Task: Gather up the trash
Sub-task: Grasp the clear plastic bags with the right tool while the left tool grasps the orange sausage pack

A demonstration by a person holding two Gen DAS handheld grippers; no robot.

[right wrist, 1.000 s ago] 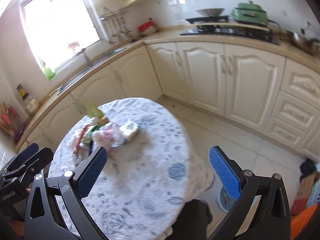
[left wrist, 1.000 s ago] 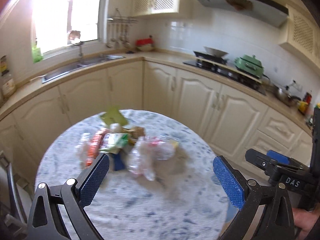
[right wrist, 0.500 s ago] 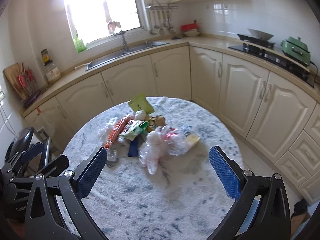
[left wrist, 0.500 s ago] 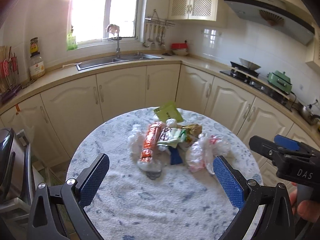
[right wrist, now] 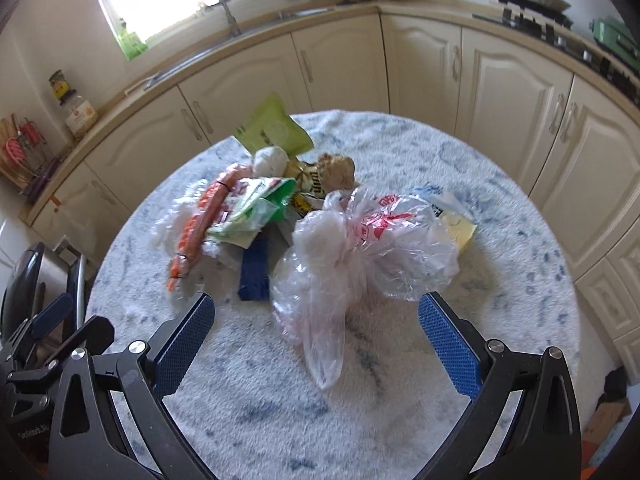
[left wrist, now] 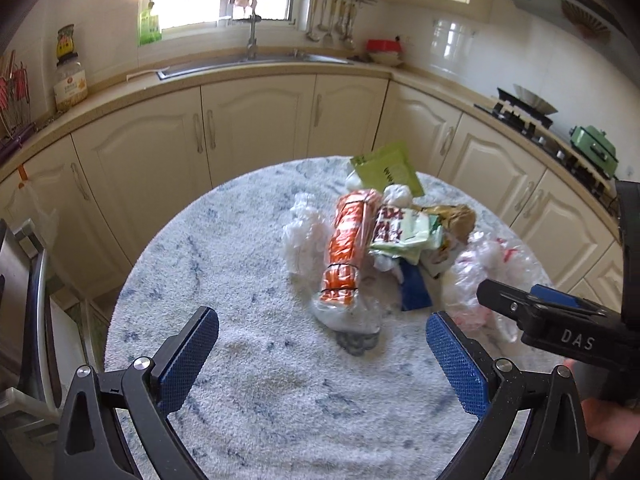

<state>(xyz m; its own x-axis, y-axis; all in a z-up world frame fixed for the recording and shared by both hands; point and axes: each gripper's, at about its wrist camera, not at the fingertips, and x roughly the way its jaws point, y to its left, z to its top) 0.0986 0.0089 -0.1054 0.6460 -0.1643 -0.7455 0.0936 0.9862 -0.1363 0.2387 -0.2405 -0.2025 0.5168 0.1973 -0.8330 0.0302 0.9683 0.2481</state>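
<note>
Currently both of your claws hang empty above the round table, nothing picked yet. Your left gripper has its jaws spread wide; the right gripper likewise, with nothing between the pads.

Trash location: one loose heap, mid-table towards the far side.
- Clear plastic bag with red print, crumpled, nearest the right claw; its tail points at you.
- Orange wrapper, long, sleeved in clear film, nearest the left claw.
- Green-and-white packet overlapping the orange one.
- Blue flat piece partly under the packets.
- Lime-green pouch at the far edge of the heap.
- Yellow slip tucked beside the bag.

Handling, judged: everything looks light, soft and thin. Film will be slick and will collapse under the pads, so close fully. Take the bag where it bunches at the middle, not by the loose tail, which would probably slide out. Take the orange wrapper across its width near the banded end. Expect neighbours to drag along, since pieces overlap. The cloth surface is fuzzy; pinching low risks catching the pile.
</note>
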